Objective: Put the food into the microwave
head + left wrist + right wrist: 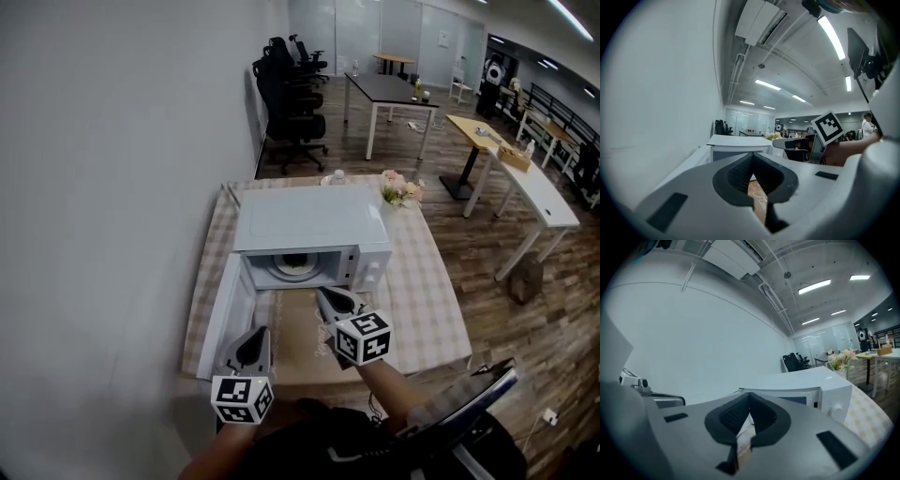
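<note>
A white microwave stands on a checkered table, its door swung open to the left. Inside its cavity lies a pale plate with food. My right gripper hovers just in front of the open cavity, shut and empty. Lower left, in front of the door, my left gripper is also shut with nothing in it. In the left gripper view the closed jaws point at the microwave. The right gripper view has the shut jaws before the microwave.
A brown mat lies on the checkered cloth in front of the microwave. Pink flowers and a small white object stand behind it. A white wall runs along the left; office chairs and desks fill the back.
</note>
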{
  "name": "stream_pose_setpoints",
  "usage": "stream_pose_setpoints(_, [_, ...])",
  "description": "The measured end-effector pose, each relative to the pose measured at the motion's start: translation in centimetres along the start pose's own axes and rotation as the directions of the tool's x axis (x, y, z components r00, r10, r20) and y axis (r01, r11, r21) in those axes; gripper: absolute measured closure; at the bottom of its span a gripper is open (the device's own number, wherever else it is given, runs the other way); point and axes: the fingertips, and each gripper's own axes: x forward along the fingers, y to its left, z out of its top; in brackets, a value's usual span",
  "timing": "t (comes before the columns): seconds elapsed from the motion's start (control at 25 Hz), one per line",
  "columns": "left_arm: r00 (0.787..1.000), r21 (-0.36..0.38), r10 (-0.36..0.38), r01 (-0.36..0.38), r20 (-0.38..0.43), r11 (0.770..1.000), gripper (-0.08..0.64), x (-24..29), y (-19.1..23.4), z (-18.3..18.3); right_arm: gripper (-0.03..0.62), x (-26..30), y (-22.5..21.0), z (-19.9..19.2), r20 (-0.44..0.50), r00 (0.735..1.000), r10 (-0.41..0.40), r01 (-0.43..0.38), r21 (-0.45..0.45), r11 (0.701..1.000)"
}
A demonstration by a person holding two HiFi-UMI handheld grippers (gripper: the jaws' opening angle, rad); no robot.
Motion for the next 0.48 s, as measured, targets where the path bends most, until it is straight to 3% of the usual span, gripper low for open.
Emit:
stream_pose_setpoints(0.16, [1.0,0.012,-0.003,0.003,0.005,1.0,0.554,-0.4,-0.1,0.2,0.584,-0.7,0.8,1.1,0.023,1.0,0.004,-0.004,0.024,1.0])
stream_pose_setpoints(0.48, [1.0,0.005,-0.013,0.013,0.018,1.0,0.554,-1.0,0.4,1.0,0.584,-0.7,2.8,2.5,0.043,0.999,0.03,-0.028,-0.03,0.999])
